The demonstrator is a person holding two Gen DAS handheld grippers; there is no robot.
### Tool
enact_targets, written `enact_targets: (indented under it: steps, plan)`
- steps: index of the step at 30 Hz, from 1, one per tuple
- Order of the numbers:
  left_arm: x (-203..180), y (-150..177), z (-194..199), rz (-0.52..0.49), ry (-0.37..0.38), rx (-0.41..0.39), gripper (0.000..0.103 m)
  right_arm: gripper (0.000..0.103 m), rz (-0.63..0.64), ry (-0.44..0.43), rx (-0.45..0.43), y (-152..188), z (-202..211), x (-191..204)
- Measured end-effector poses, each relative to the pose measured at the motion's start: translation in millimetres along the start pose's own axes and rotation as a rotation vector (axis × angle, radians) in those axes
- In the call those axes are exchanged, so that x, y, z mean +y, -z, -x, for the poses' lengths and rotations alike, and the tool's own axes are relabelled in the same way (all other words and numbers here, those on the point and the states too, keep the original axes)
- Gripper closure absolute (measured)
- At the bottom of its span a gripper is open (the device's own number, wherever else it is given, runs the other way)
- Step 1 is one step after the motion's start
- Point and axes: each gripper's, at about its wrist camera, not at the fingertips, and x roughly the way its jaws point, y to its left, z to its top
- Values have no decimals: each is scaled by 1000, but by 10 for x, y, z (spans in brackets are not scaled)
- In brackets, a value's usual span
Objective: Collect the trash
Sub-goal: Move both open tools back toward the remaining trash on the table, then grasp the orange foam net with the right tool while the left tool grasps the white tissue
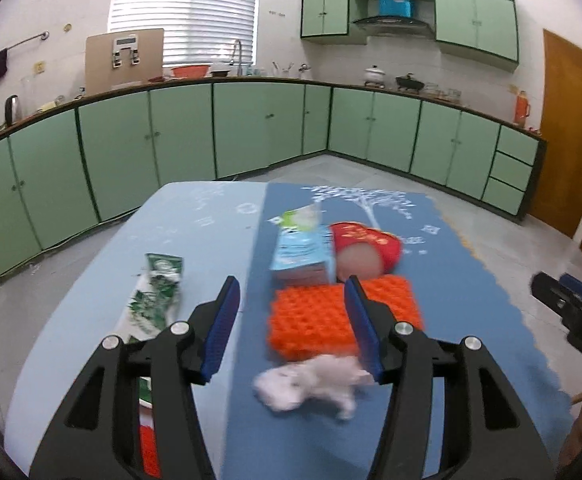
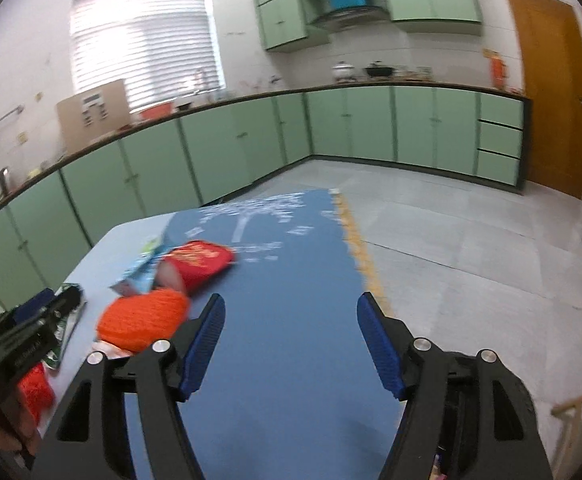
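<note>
Two grippers are hovering with fingers spread: the left gripper over the orange basket near a crumpled tissue, the right gripper over the table.

A: What lay between the open left gripper fingers?

B: An orange basket, with a blurred white tissue just nearer, both on the dark blue mat.

A: And past the basket?

B: A pale blue carton touching a red cup, toward the table's far edge.

A: Anything on the left side?

B: A green wrapper. The right gripper showed at the right edge, its state unclear.
</note>
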Motion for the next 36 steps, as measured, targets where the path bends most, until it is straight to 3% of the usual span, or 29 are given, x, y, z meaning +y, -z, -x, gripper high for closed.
enact_targets:
  steps: [6, 18, 21, 23, 25, 28, 36]
  plan:
    - [136, -4, -122, -6, -25, 19, 50, 36, 78, -26, 38, 5, -304, 517]
    - [374, 10, -287, 25, -19, 47, 50, 36, 116, -44, 129, 125, -650, 846]
    - [398, 40, -294, 34, -14, 51, 50, 44, 135, -57, 156, 152, -710, 924]
    - [420, 37, -304, 40, -13, 52, 50, 55, 143, -72, 174, 155, -759, 949]
    - [440, 39, -317, 44, -13, 55, 50, 74, 148, -100, 193, 169, -785, 969]
    - [444, 46, -325, 45, -14, 55, 50, 87, 166, -121, 198, 199, -772, 1006]
    - [392, 56, -314, 30, -23, 53, 50, 91, 136, -96, 121, 108, -531, 876]
